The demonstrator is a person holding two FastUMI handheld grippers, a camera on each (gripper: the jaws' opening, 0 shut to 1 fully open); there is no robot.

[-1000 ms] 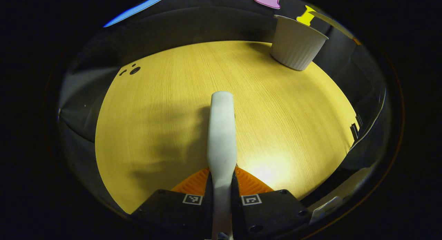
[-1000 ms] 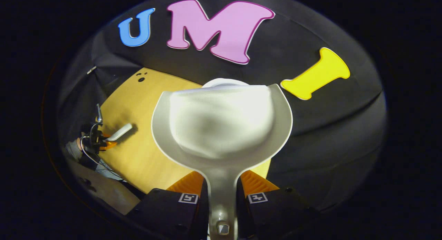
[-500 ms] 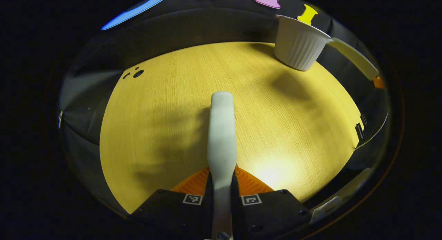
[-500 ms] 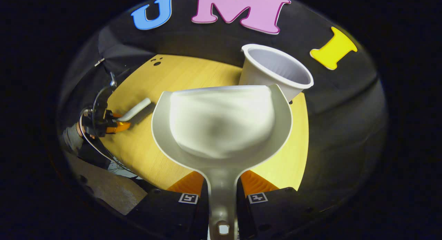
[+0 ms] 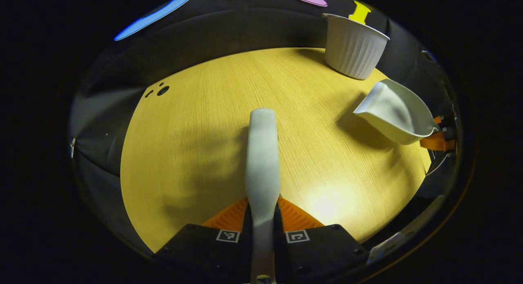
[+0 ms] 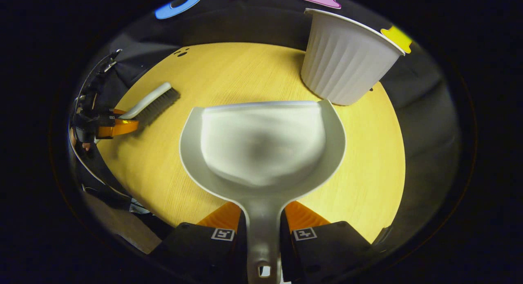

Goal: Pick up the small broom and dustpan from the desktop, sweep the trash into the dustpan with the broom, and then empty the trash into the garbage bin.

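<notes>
Both grippers loaded: left gripper [image 5: 262,224] clamped on white-handled small broom [image 5: 262,161], right gripper [image 6: 263,226] clamped on pale grey plastic dustpan [image 6: 263,149], apparently empty. Ribbed white garbage bin [image 6: 345,59] ahead-right of pan, nearer right hand.

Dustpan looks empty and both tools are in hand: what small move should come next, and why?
Probably lower the dustpan to the table and release it. Its tray looks empty, I see no trash on the wood, and the bin stands beyond it. The right claw grips its handle; the left claw holds the broom.
</notes>
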